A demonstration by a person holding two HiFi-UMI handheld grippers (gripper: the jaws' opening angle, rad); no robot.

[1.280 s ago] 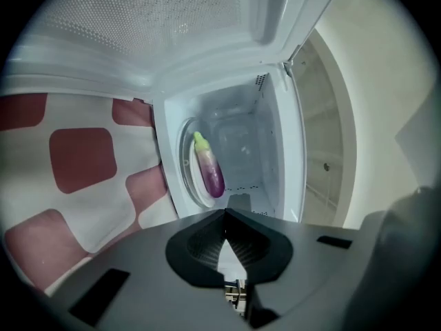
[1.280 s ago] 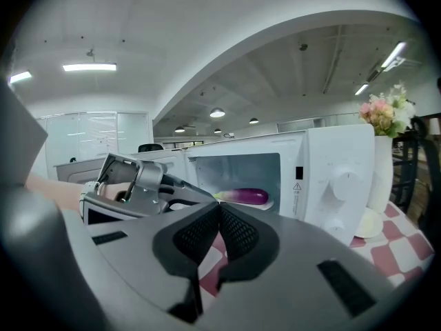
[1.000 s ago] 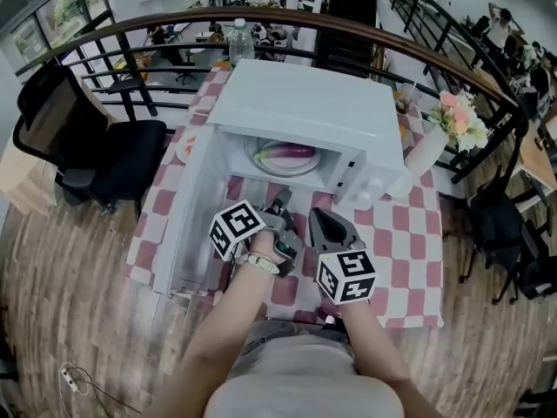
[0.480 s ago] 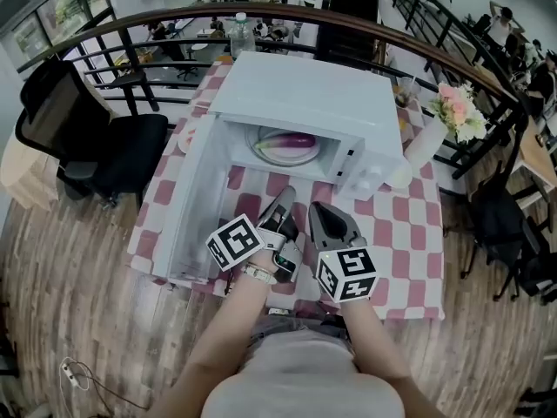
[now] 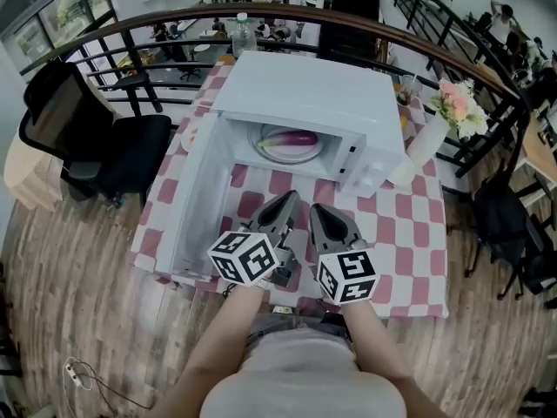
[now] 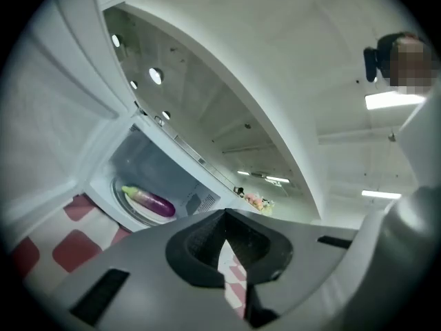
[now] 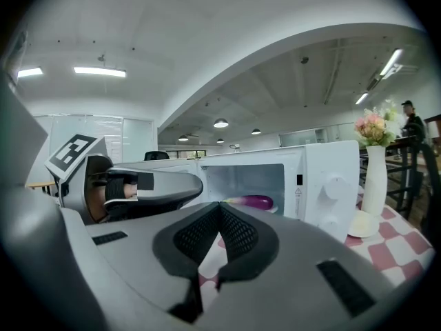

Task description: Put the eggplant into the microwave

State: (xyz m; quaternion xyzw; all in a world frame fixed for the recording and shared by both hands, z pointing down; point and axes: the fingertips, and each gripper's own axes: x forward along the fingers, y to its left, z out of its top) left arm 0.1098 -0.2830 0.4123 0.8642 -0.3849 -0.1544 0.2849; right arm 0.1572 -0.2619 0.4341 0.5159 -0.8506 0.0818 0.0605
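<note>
Currently: eggplant point(image 5: 294, 138) on plate point(image 5: 271, 151) inside open microwave point(image 5: 300, 90). Left tongs point(image 5: 287, 198) and right tongs point(image 5: 315, 209), both closed, empty, side by side just before microwave, above table point(image 5: 409, 233).

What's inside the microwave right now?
The eggplant lies on the round plate inside the microwave, whose door stands open. Nothing else shows in the cavity. What is under the plate is covered by it.
</note>
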